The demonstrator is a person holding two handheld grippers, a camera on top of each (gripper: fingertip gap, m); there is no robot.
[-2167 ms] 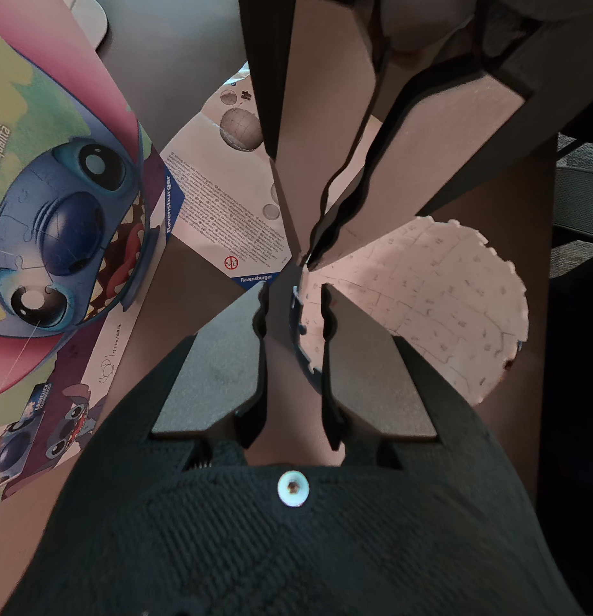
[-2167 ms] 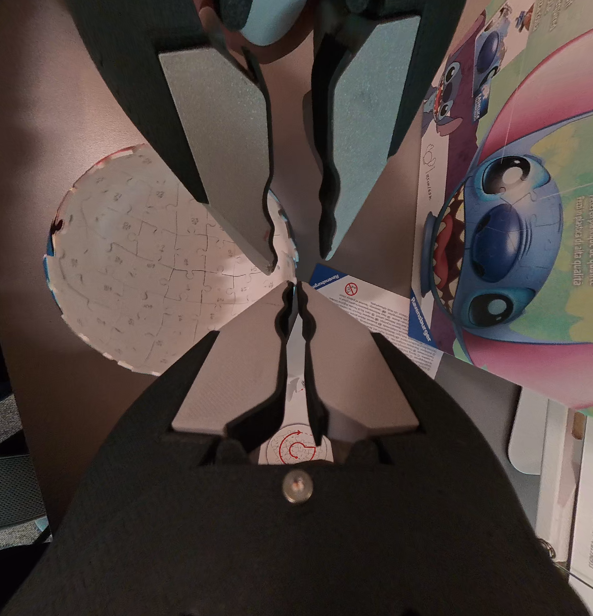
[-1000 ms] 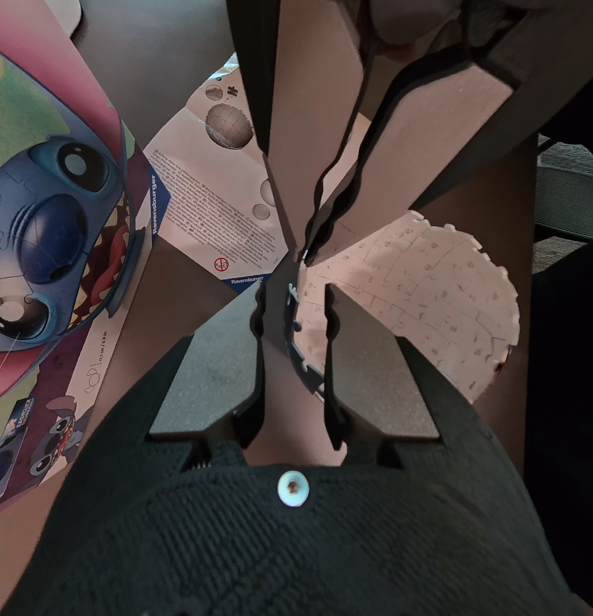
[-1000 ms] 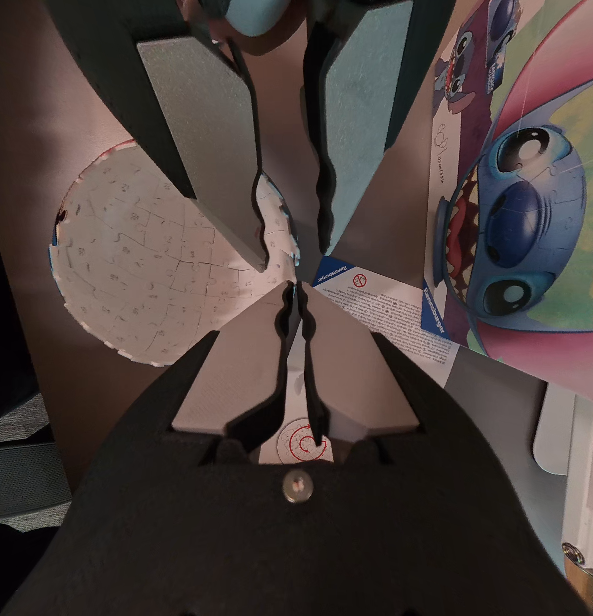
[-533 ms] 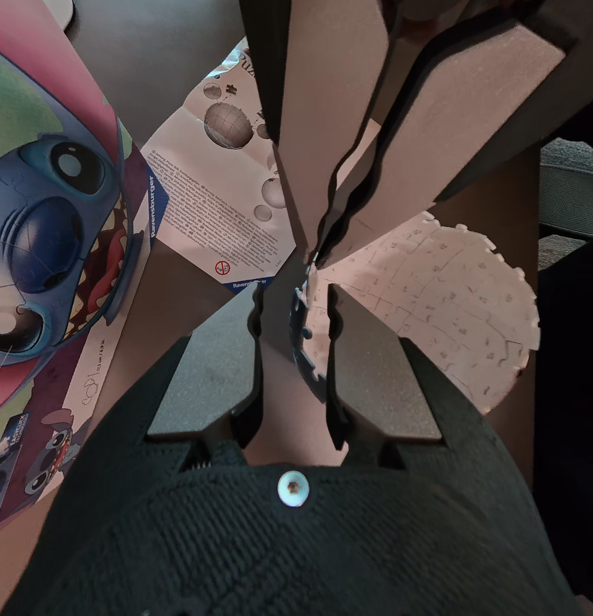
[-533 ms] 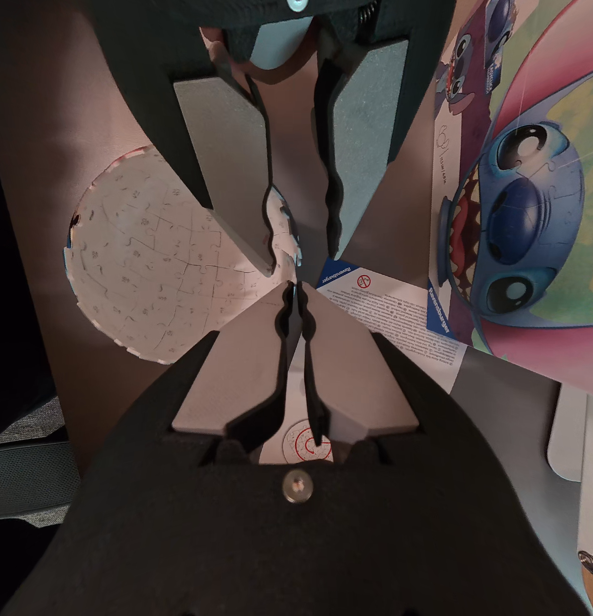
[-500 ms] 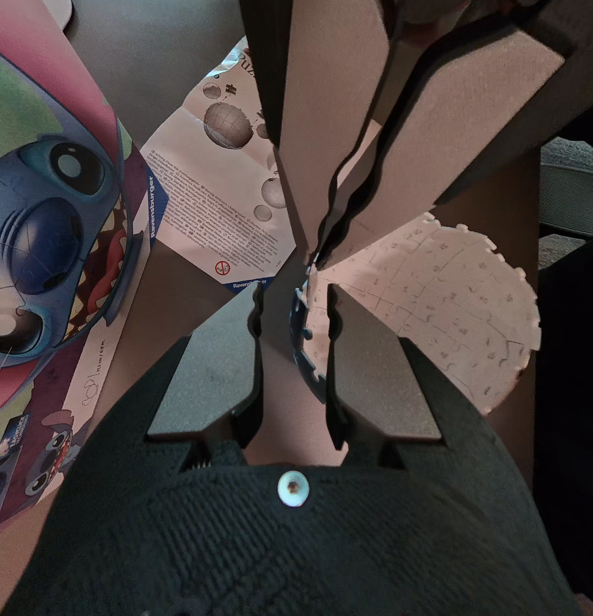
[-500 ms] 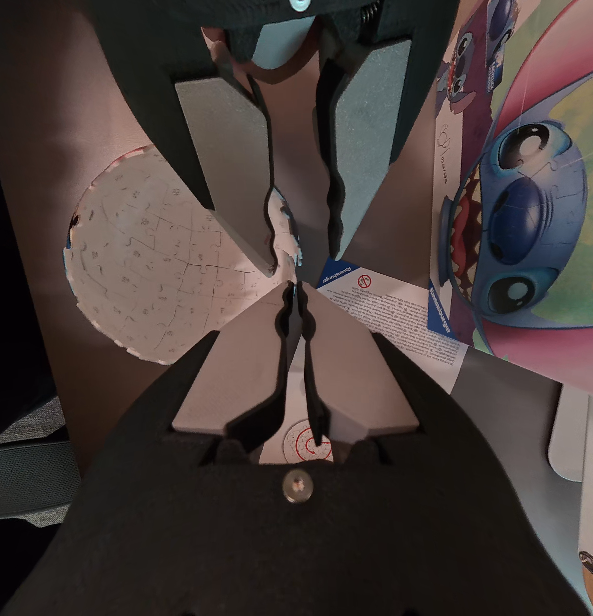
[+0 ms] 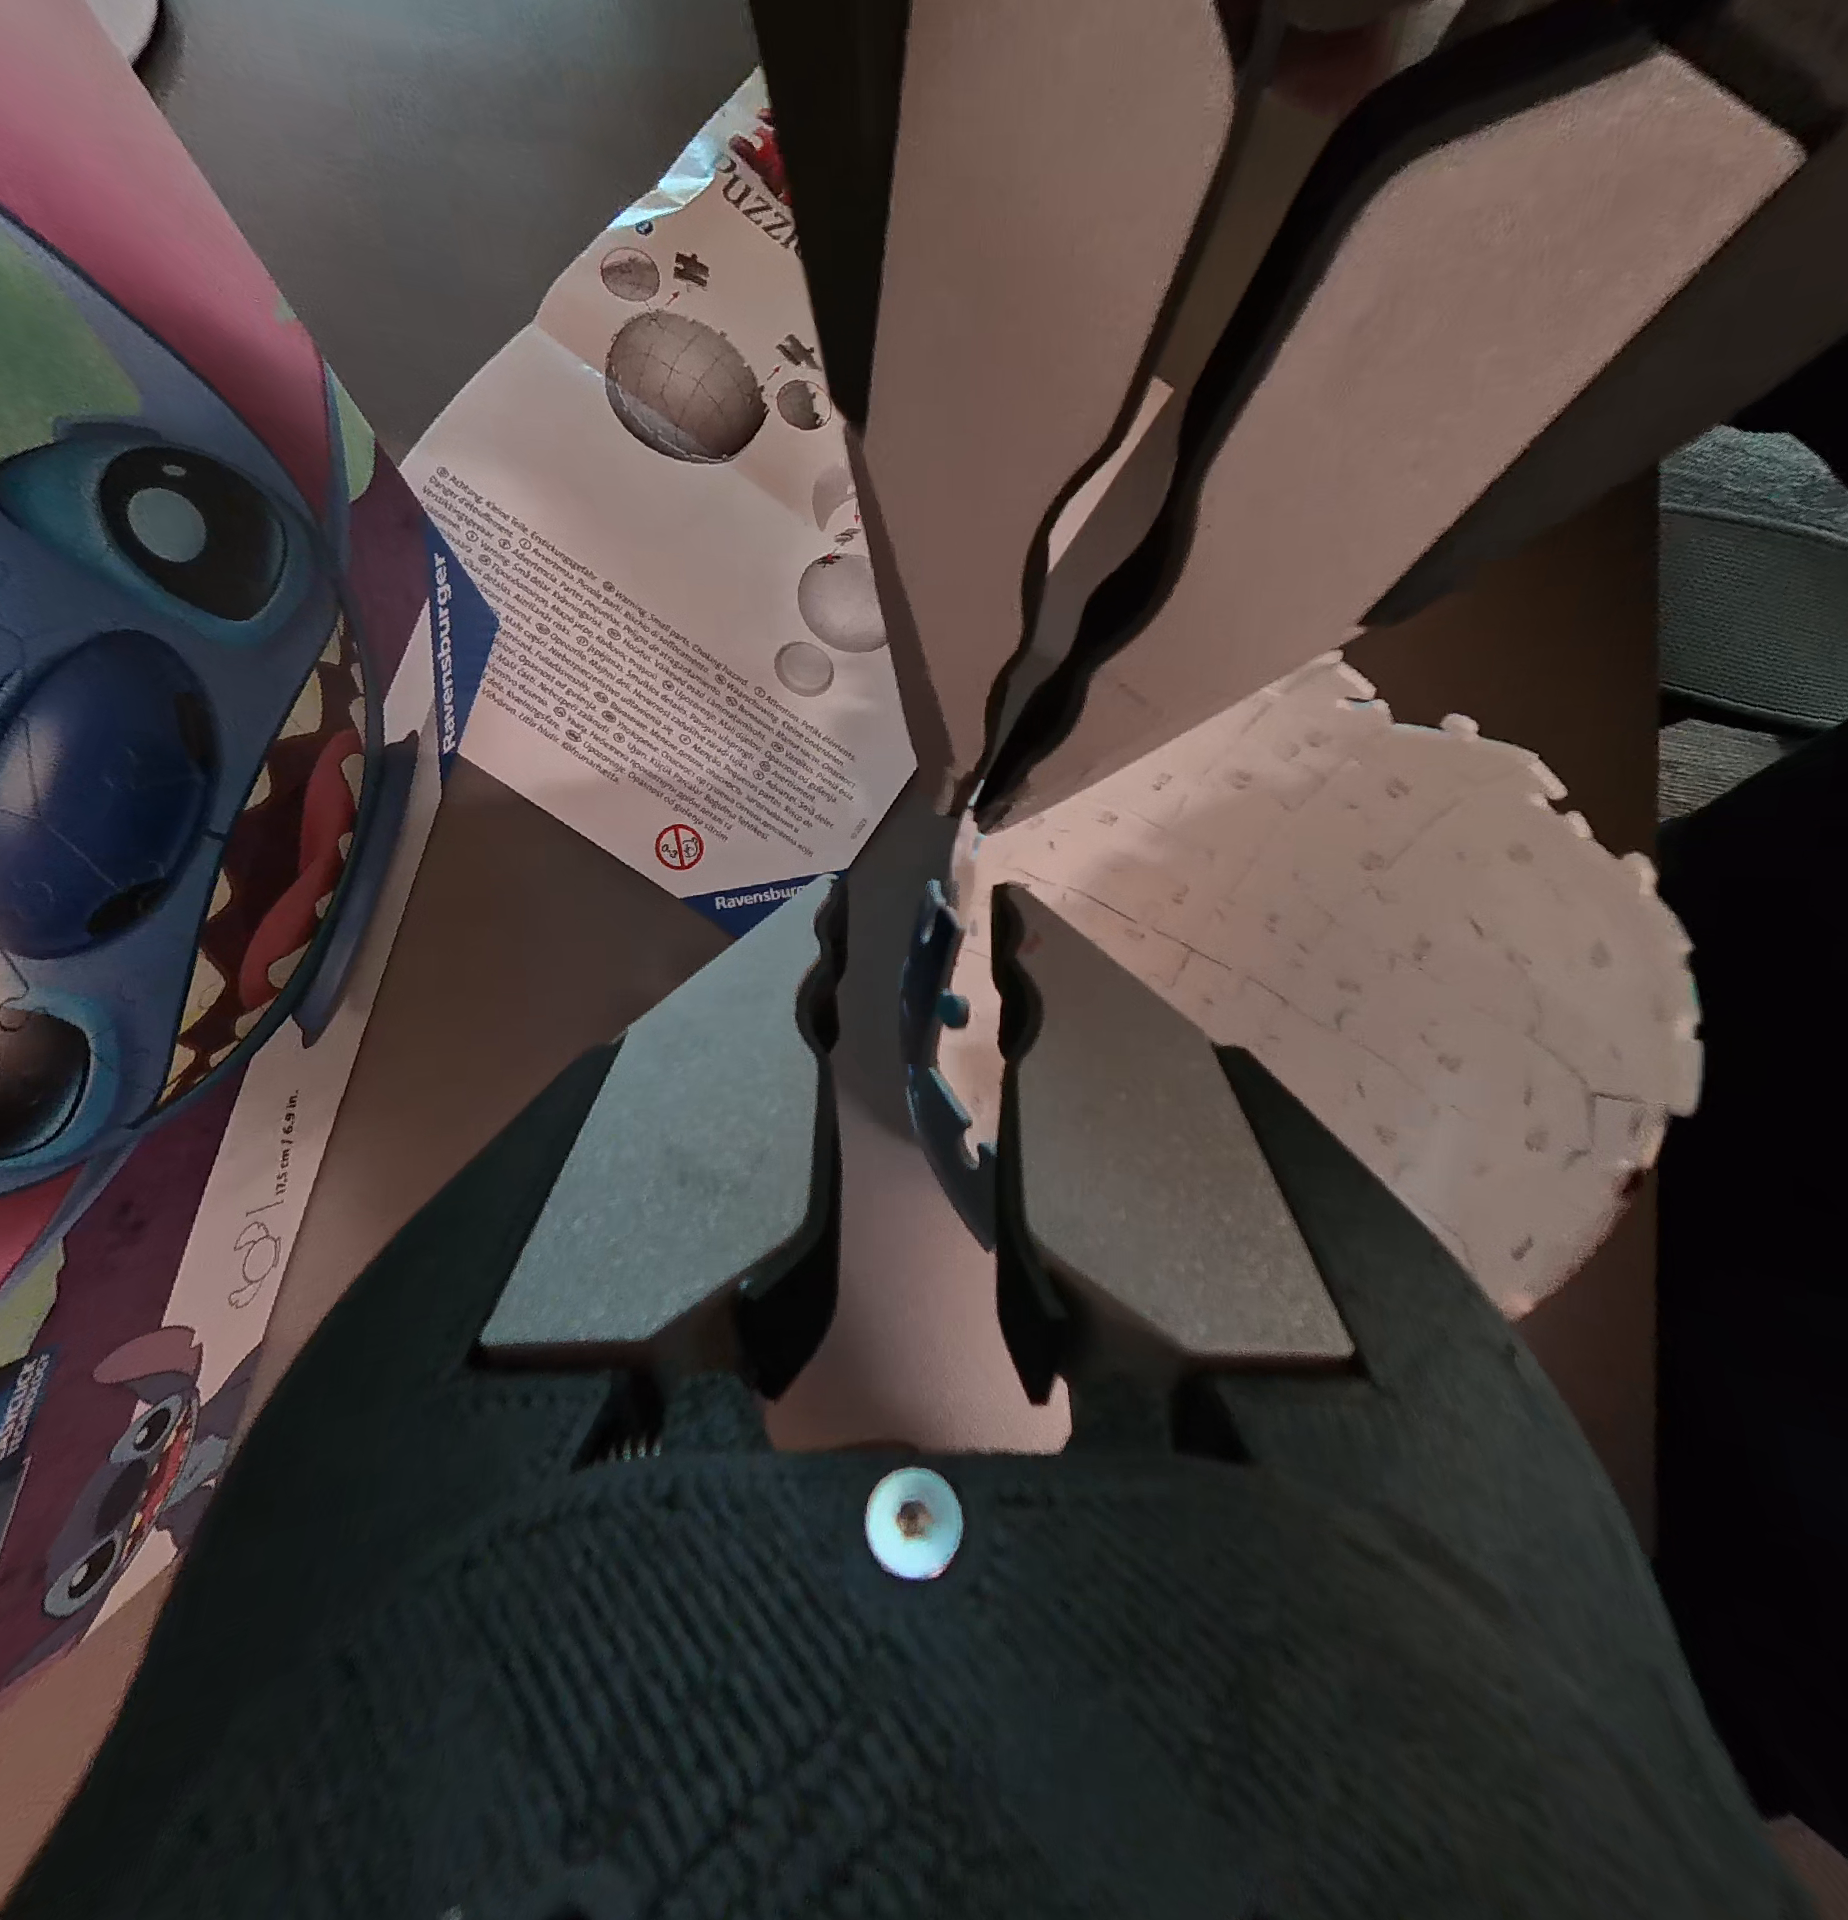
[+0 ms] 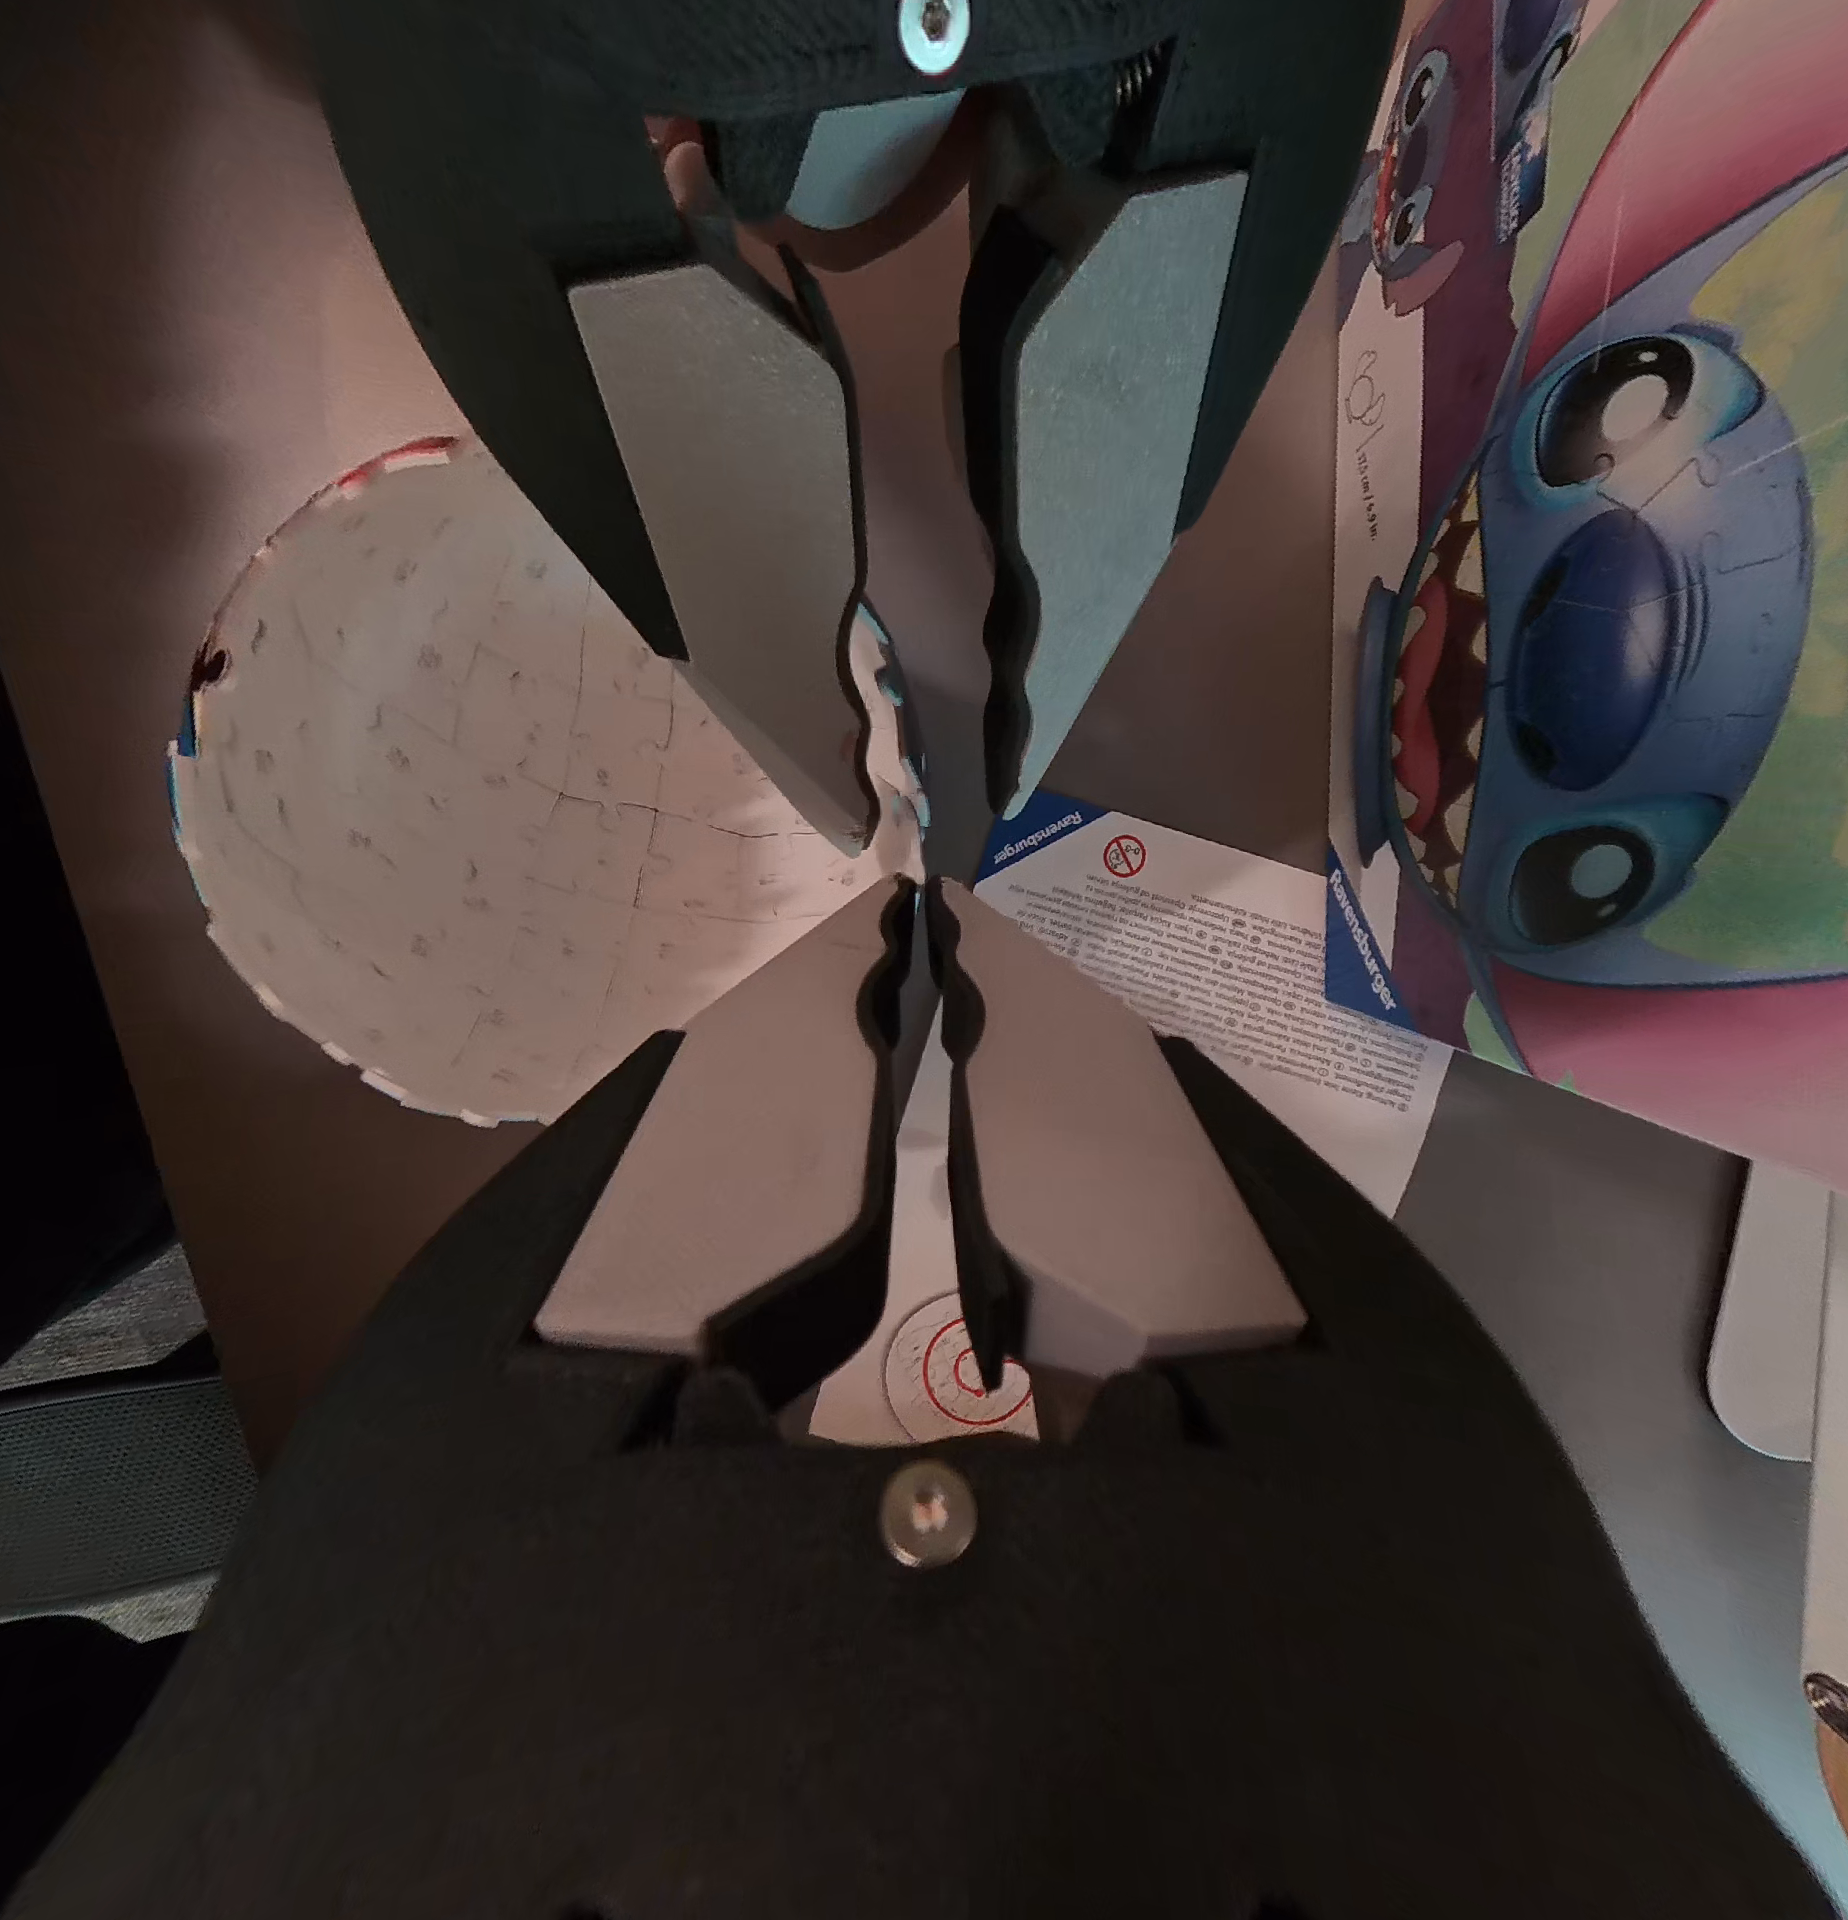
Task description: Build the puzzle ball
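The puzzle ball is a white half shell (image 9: 1367, 987) with a blue outer rim, lying open side up on the brown table (image 9: 525, 914); it also shows in the right wrist view (image 10: 463, 790). My left gripper (image 9: 915, 899) is open and straddles the shell's near rim, one finger inside and one outside. It enters the right wrist view from the top (image 10: 930, 818). My right gripper (image 10: 922, 883) is shut, its tips just above the same rim, tip to tip with the left one. It comes down from the top of the left wrist view (image 9: 967, 795). I cannot tell whether it holds a piece.
A folded instruction sheet (image 9: 629, 623) lies beside the shell, also in the right wrist view (image 10: 1211, 935). The puzzle box with a blue cartoon creature (image 9: 120, 727) lies beyond it (image 10: 1626, 623). A grey chair (image 9: 1772, 582) stands past the table edge. My left and right fingertips are right by each other.
The two grippers stay tip to tip at the rim. More of the left gripper's body shows in the right wrist view. The shell has shifted slightly. Neither jaw has changed.
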